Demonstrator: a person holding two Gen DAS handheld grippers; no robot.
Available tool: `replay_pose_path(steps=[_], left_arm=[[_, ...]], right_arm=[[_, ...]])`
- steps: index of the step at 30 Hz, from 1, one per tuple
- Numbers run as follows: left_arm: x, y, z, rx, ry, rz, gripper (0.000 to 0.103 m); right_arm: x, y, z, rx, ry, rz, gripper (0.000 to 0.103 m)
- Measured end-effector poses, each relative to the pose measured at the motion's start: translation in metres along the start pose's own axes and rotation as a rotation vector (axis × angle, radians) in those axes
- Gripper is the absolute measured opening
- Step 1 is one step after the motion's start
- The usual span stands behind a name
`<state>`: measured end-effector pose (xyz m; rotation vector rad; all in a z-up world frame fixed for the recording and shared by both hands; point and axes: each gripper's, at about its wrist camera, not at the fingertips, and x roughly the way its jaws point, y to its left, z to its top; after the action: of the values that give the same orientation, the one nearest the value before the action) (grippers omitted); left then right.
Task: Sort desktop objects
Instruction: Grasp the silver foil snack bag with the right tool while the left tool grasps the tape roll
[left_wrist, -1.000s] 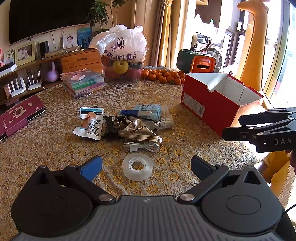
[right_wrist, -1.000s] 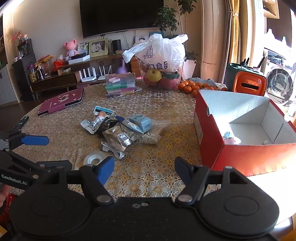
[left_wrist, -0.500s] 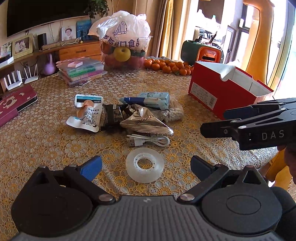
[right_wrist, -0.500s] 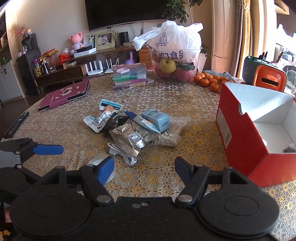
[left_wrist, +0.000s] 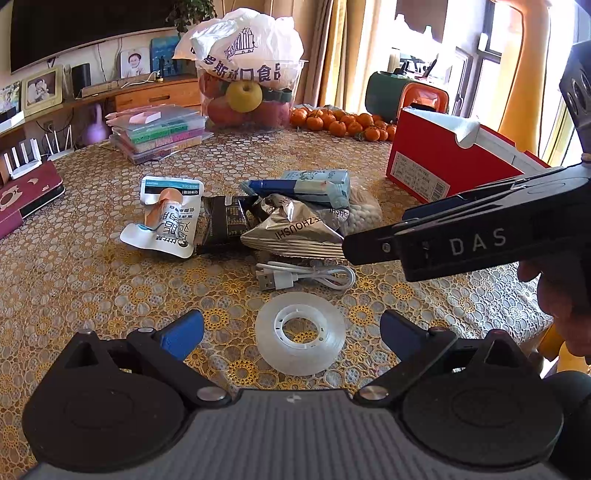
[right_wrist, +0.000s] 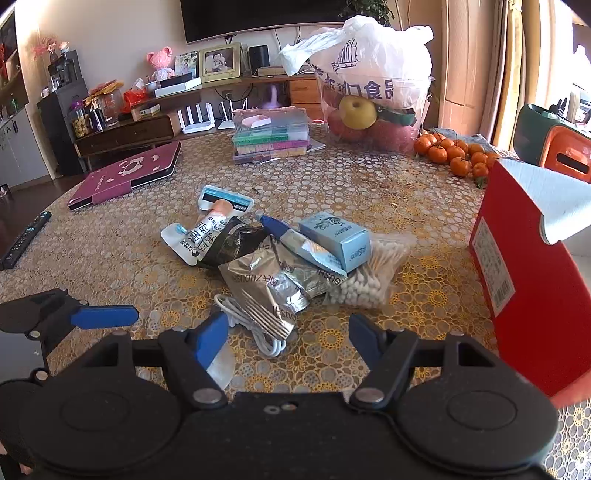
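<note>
In the left wrist view the left gripper (left_wrist: 291, 334) hangs low in the frame with its blue-padded fingers (left_wrist: 183, 332) spread wide and nothing between them but the clear plastic roll of adhesive tape (left_wrist: 301, 338), which lies flat on the gold lace-patterned tablecloth (left_wrist: 74, 266) at lower centre, touching neither pad. Just above the roll sits the coiled white USB cable (left_wrist: 306, 277), and above that, mid-frame, the heap of loose things: a crumpled silver foil packet (left_wrist: 291, 232), a black sachet (left_wrist: 225, 223), a white pouch with an orange cap (left_wrist: 164, 221), a pale blue carton (left_wrist: 317, 182) and a clear bag of cotton swabs (left_wrist: 364, 216), all overlapping.

The right gripper (right_wrist: 288, 338) is likewise spread and empty; seen from the left camera it juts in from the right edge, its tip over the right fringe of the heap. In the right wrist view the cable's loop lies between its pads and the foil packet just beyond.

The open red cardboard box with white inside (right_wrist: 528, 295) fills the right edge of that view, near the swabs, with a strip of bare cloth between them. Bare cloth also spreads across the left half of both views. The pile of small oranges (left_wrist: 340, 123), the lumpy white plastic bag of fruit (left_wrist: 247, 74) and the stack of flat plastic cases (left_wrist: 159, 131) line the upper part, well apart from the heap.
</note>
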<state>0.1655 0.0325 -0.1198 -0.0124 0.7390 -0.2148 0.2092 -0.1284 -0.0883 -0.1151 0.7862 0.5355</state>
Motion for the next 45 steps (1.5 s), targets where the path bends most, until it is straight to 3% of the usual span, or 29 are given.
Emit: replay_pose_path(steps=[20, 28, 34, 36, 41, 45], left_arm=[[0.021, 0.0, -0.006, 0.001, 0.012, -0.009, 0.096], [0.023, -0.004, -0.005, 0.014, 0.005, -0.005, 0.092], [0.023, -0.007, -0.005, 0.039, -0.006, 0.017, 0.081], [0.022, -0.007, -0.005, 0.045, -0.009, 0.029, 0.071], [0.021, -0.008, -0.004, 0.046, 0.0, 0.028, 0.059], [0.021, -0.009, -0.004, 0.047, -0.003, 0.031, 0.059]], right_arm=[[0.056, 0.007, 0.018, -0.021, 0.05, 0.041, 0.069], [0.058, 0.007, 0.018, -0.037, 0.054, 0.037, 0.05], [0.056, 0.006, 0.017, -0.052, 0.05, 0.031, 0.042], [0.056, 0.007, 0.017, -0.053, 0.047, 0.027, 0.041], [0.054, 0.009, 0.016, -0.057, 0.037, 0.018, 0.037], [0.05, 0.01, 0.017, -0.063, 0.021, 0.015, 0.033]])
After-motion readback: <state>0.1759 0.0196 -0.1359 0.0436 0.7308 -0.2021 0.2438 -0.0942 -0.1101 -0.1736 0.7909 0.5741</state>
